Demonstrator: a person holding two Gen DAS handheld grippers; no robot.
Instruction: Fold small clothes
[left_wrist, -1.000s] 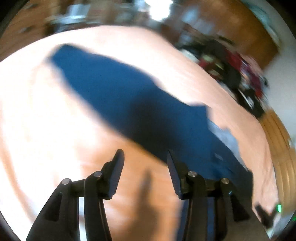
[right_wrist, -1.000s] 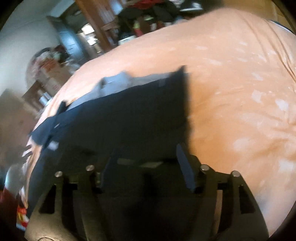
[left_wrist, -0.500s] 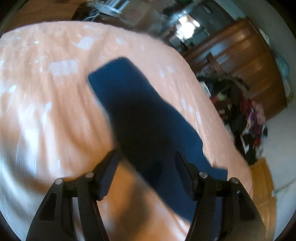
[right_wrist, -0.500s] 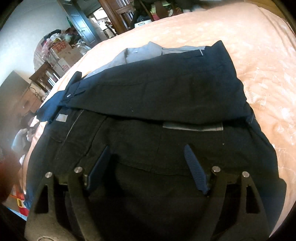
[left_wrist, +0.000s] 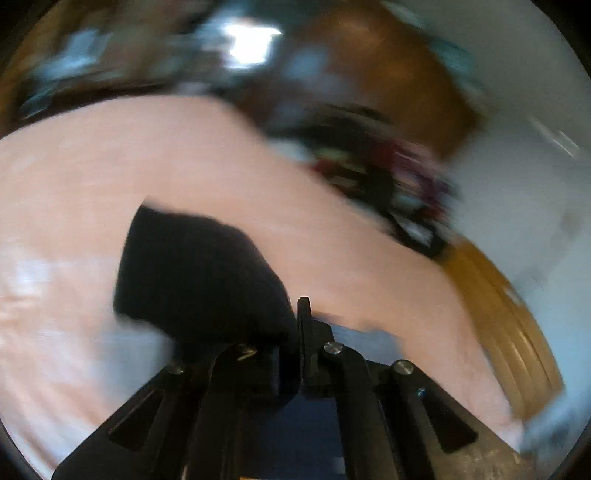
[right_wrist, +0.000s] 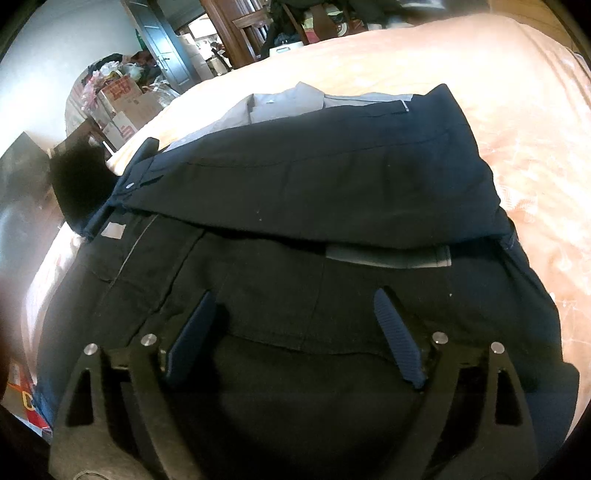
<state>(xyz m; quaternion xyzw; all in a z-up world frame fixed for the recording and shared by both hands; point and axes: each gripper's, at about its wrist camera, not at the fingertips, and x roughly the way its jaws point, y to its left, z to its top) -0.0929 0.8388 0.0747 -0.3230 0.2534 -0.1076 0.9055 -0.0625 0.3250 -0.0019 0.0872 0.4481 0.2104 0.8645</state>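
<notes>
Dark navy trousers (right_wrist: 314, 192) with a grey inner lining (right_wrist: 280, 107) lie partly folded on a peach bedsheet (right_wrist: 498, 92). My right gripper (right_wrist: 295, 317) hovers just over the waist part, jaws wide apart and empty. In the blurred left wrist view, my left gripper (left_wrist: 295, 325) is shut on a trouser leg end (left_wrist: 195, 273), which bunches up and stands above the sheet (left_wrist: 110, 155). More navy cloth shows below the left gripper's fingers.
Beyond the bed's far edge stand cardboard boxes (right_wrist: 122, 99), a dark door (right_wrist: 166, 48) and wooden furniture (right_wrist: 236, 26). In the left wrist view a pile of clothes (left_wrist: 388, 173) and a wooden cabinet (left_wrist: 399, 92) lie past the bed. A wooden frame (left_wrist: 506, 336) borders its right.
My left gripper went from open over the flat trouser leg to shut on its end, which now lifts off the sheet. My right gripper moved in closer over the waist and stays open.
</notes>
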